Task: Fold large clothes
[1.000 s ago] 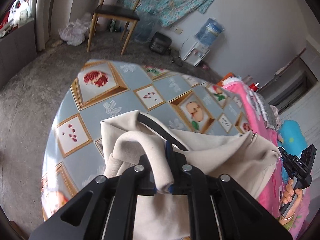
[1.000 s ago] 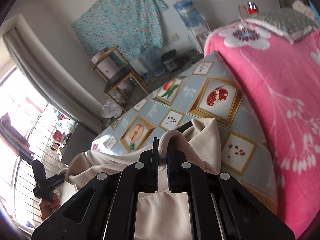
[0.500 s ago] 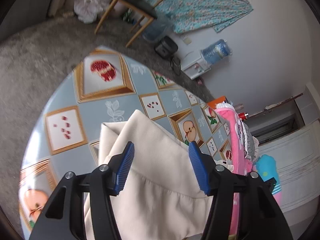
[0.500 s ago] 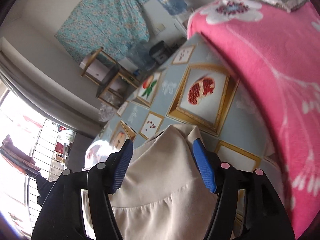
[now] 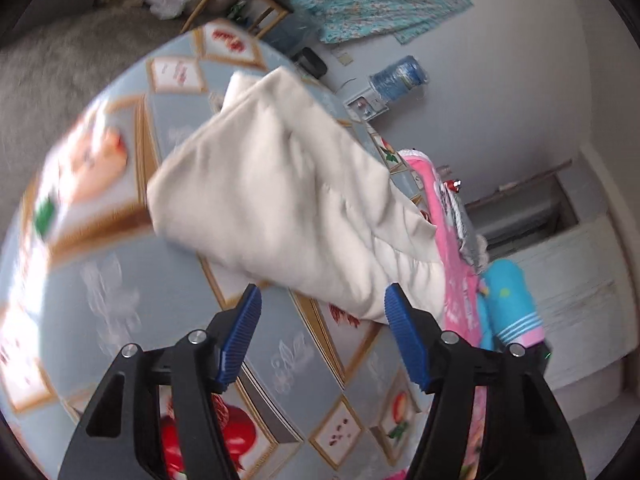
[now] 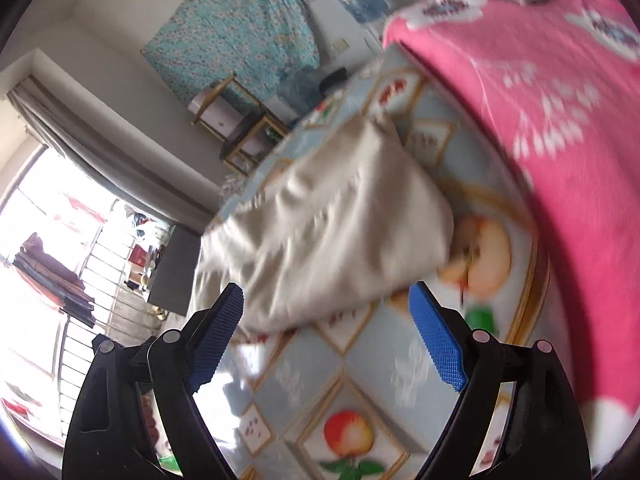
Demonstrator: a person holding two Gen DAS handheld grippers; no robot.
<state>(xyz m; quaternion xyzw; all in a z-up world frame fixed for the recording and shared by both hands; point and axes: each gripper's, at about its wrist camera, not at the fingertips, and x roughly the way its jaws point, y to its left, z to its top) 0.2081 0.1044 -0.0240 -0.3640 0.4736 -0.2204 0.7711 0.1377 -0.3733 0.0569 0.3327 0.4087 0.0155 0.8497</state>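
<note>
A cream garment lies folded in a bundle on the round table with a fruit-print cloth. It also shows in the right wrist view. My left gripper is open and empty, just short of the garment's near edge. My right gripper is open and empty, just short of the garment's near edge from the other side. Both views are motion-blurred.
A pink floral blanket lies along one side of the table; it also shows in the left wrist view. A wooden chair, a water jug and a wall-hung teal cloth stand beyond the table.
Both grippers opened and let go of the garment, then drew back from it. The garment now lies farther ahead on the table.
</note>
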